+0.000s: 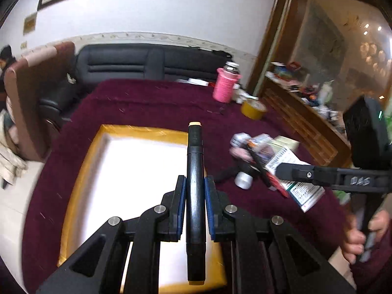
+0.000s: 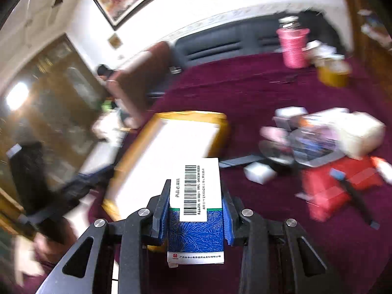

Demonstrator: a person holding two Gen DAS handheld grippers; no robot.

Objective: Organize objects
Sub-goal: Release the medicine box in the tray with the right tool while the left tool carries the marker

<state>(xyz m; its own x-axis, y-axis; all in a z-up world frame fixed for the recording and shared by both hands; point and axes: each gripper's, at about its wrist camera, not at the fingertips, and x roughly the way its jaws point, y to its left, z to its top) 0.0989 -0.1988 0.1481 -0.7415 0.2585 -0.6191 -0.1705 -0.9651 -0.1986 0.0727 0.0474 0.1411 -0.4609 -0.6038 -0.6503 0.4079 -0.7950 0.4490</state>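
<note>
STEP: both loads to be carried level to white tray (image 1: 137,161) ahead | left hand-held gripper (image 1: 195,196) clamped on black marker (image 1: 195,171) | right hand-held gripper (image 2: 196,210) clamped on medicine box (image 2: 198,196) | grips to be held until directly above tray

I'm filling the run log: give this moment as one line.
left gripper: shut on black marker | right gripper: shut on medicine box | both over yellow-rimmed tray | clutter pile remains

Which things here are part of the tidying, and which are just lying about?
In the job:
left gripper clamping the marker
right gripper clamping the medicine box
tray
clutter pile

Lying about:
pink bottle
tape roll
sofa
</note>
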